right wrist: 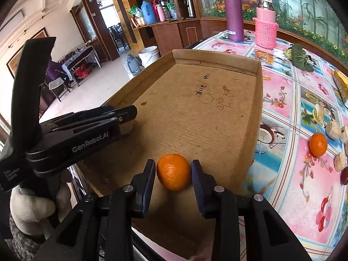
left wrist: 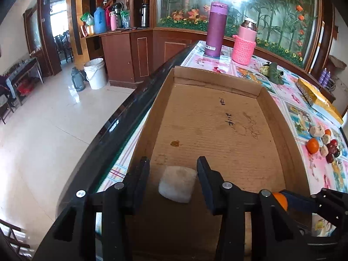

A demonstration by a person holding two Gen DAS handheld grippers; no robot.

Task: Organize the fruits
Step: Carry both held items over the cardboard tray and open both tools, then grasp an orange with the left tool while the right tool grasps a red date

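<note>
The right tool stands narrow around a mandarin lying on the floor of the cardboard tray, at the tray's near end; its pads sit just beside the peel, with a sliver of gap on each side, so the fruit looks released, not gripped. The left tool brackets a pale, foam-wrapped fruit at the tray's near left corner — one pad close to it, the other clearly apart. The mandarin is round, glossy and dimpled; I judge it light and a little soft, likely to roll on the flat board, and best held across its widest middle with gentle pressure. The wrapped piece is squarish, matte and spongy, so it should yield before it slips. The tray is brown corrugated card, stained, with ink scribbles. To the tray's right, on the flowered bench, wait another mandarin, more wrapped fruits and dark red ones — still unsorted.
</note>
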